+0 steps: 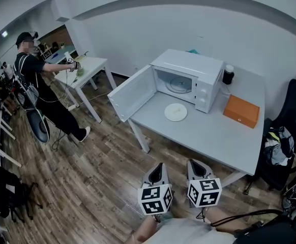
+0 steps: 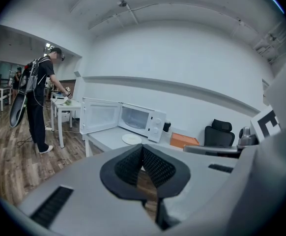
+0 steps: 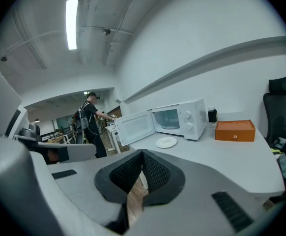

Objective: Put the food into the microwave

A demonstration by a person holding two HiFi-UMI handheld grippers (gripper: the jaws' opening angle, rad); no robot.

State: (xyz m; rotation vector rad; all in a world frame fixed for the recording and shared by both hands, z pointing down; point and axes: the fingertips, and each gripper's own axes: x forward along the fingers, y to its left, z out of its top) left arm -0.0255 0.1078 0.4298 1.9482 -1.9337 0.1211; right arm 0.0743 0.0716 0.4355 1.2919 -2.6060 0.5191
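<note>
A white microwave (image 1: 188,79) stands on the grey table (image 1: 224,131) with its door (image 1: 131,92) swung wide open to the left. A white plate (image 1: 175,112) carrying pale food lies on the table just in front of the oven. The microwave (image 2: 142,120) and plate (image 2: 131,139) also show in the left gripper view, and again, microwave (image 3: 175,120) and plate (image 3: 166,142), in the right gripper view. My left gripper (image 1: 156,173) and right gripper (image 1: 198,169) hang side by side over the floor, well short of the table. Both are shut and hold nothing.
An orange box (image 1: 241,111) and a dark cup (image 1: 228,74) sit right of the microwave. A black chair (image 1: 285,136) piled with things stands at the table's right end. A person (image 1: 41,88) works at a small white table (image 1: 82,72) far left. Wooden floor lies between.
</note>
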